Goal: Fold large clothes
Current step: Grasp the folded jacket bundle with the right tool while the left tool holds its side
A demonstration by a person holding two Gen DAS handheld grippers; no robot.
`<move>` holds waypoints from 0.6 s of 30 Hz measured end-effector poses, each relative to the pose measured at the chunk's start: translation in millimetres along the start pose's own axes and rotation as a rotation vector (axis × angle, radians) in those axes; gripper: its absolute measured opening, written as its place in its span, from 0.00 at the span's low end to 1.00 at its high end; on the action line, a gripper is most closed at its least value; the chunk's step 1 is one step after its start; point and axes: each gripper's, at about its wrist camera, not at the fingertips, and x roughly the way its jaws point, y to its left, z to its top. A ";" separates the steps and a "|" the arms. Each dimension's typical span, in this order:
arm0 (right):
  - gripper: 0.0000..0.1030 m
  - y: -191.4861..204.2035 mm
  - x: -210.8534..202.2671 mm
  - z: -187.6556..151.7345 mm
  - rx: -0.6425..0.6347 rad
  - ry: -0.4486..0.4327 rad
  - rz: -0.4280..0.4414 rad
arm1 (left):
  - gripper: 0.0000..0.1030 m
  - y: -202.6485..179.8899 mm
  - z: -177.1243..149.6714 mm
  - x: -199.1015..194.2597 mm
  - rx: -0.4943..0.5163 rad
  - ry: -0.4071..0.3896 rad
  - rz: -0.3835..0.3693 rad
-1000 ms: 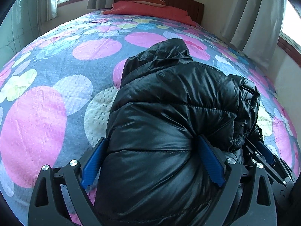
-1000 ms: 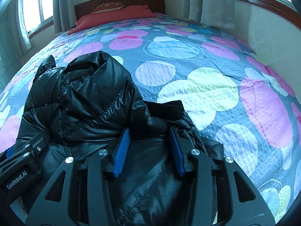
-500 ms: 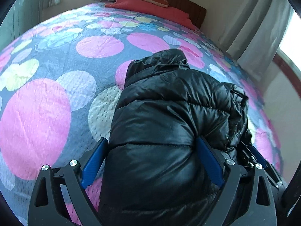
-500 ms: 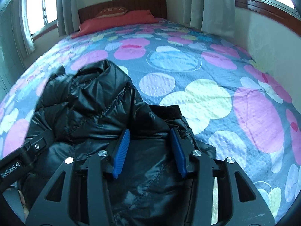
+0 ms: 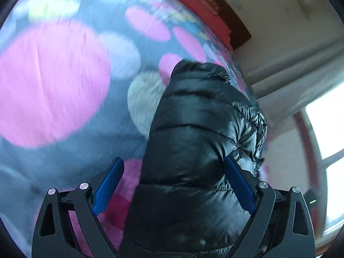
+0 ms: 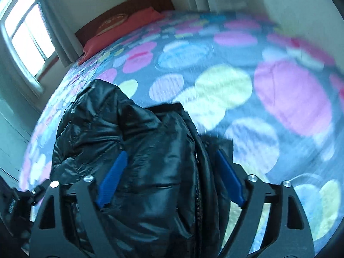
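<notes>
A shiny black puffer jacket (image 5: 193, 142) lies bundled on the spotted bedspread (image 5: 53, 81). In the left wrist view my left gripper (image 5: 174, 172) stands wide open; the jacket's bulk fills the space between the blue pads, touching the right pad (image 5: 238, 185), with a gap at the left pad. In the right wrist view the jacket (image 6: 154, 150) lies between the blue pads (image 6: 111, 180) of my right gripper (image 6: 169, 172), which is spread wide around its folded edge. Part of the left tool shows at the lower left (image 6: 13, 202). Both views are tilted and blurred.
A red pillow (image 6: 129, 19) and the dark wooden headboard (image 6: 129, 2) are at the bed's far end. Windows with curtains (image 6: 25, 32) flank the bed, and a wall (image 5: 279, 34) runs along its right side.
Both grippers have tilted and swung sharply, blurring the views. The right gripper's pads have spread much wider apart. A gap has opened between the left gripper's left pad and the jacket.
</notes>
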 end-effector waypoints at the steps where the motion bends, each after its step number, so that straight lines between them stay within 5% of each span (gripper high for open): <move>1: 0.86 -4.7 2.7 -0.2 0.020 0.011 0.016 | 0.91 1.8 0.6 2.6 -0.012 0.013 -0.017; 18: 0.97 -22.4 23.5 -5.0 0.068 0.024 0.136 | 0.96 -9.0 7.7 41.0 0.030 0.080 -0.094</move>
